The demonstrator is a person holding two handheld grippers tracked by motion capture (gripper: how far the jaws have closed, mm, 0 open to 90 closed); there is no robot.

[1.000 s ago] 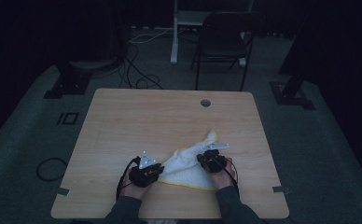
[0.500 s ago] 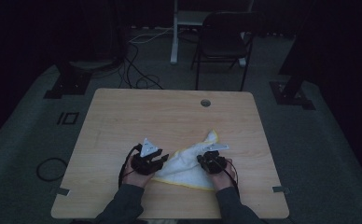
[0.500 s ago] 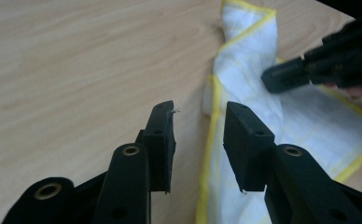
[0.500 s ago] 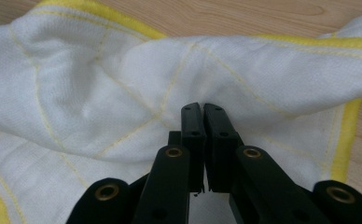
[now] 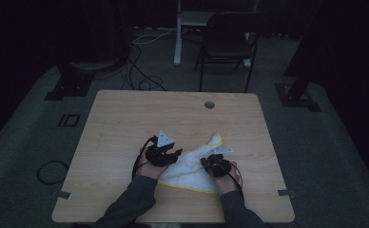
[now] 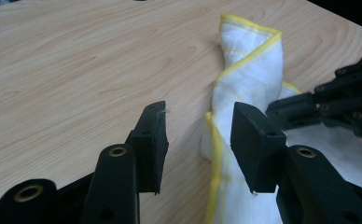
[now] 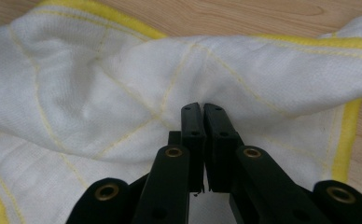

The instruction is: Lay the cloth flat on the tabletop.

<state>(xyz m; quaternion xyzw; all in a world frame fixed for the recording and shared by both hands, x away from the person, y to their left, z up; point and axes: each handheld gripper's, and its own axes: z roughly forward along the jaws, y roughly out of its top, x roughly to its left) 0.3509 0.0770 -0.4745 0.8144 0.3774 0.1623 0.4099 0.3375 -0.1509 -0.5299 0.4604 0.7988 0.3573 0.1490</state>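
One chair [image 5: 228, 45] (cables [image 5: 140, 80] nearby) beyond table [image 5: 125, 123]

Overhead looks forward; gripper views close on cloth [image 6: 256, 74]

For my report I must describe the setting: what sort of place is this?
Probably a recording room or lab, not a home. A bare wooden table stands on grey carpet in a dark space, with cables trailing over the floor, heavy stand bases at both sides and a black chair behind.
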